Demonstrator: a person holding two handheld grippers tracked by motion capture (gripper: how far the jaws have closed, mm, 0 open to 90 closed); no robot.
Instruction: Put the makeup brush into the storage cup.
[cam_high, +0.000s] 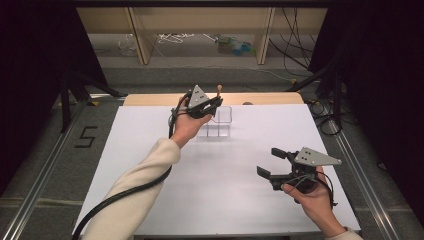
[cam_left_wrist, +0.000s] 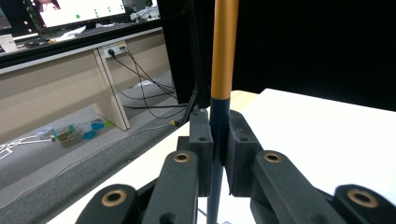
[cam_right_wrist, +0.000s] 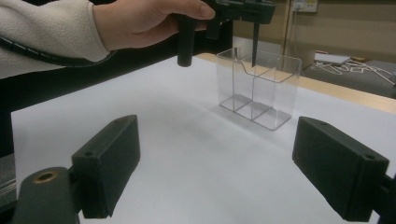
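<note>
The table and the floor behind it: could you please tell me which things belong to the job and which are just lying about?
In use:
- pen, clamped in left gripper
- clear organiser
- right gripper, open

Lying about:
- cables
- colourful bits on the floor

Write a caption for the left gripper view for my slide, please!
The left gripper pinches a thin stick, gold above and dark below, upright over the white table.
</note>
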